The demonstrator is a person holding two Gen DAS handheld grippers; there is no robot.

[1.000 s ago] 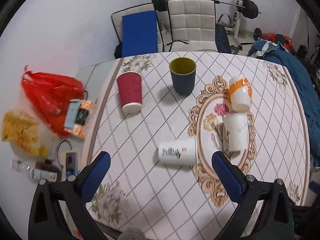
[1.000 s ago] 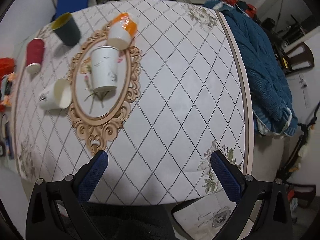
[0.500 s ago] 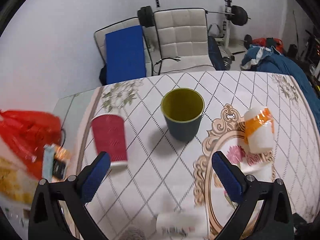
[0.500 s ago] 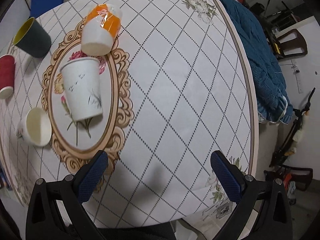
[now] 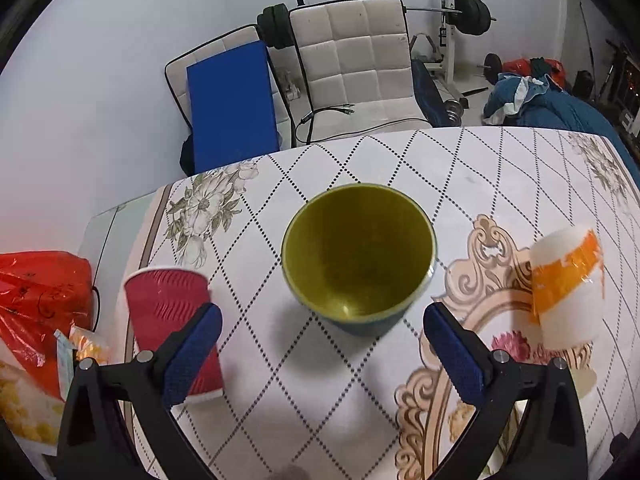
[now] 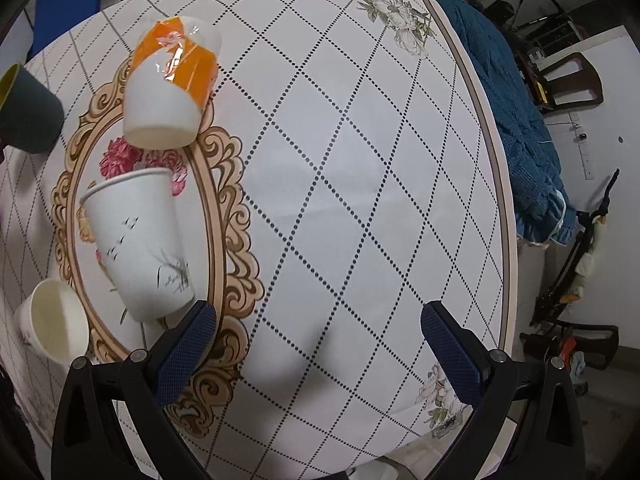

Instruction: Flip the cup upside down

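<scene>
A dark blue cup with an olive-yellow inside (image 5: 358, 264) stands upright, mouth up, on the round table (image 5: 460, 168). My left gripper (image 5: 318, 346) is open and empty, just in front of this cup, its pads level with the cup's base on either side. The cup also shows at the left edge of the right wrist view (image 6: 30, 114). My right gripper (image 6: 318, 354) is open and empty above the table's near right part, with no cup between its fingers.
A red ribbed cup (image 5: 172, 320) stands upside down by my left finger. An orange-and-white cup (image 6: 170, 88) and a white cup with a bird print (image 6: 138, 244) stand upside down. A white cup (image 6: 52, 326) lies on its side. Chairs (image 5: 356, 76) stand behind the table; bags (image 5: 36, 304) lie left.
My left gripper has moved forward to the dark blue cup, which now fills the middle of its view. My right gripper has moved forward and lower over the table.
</scene>
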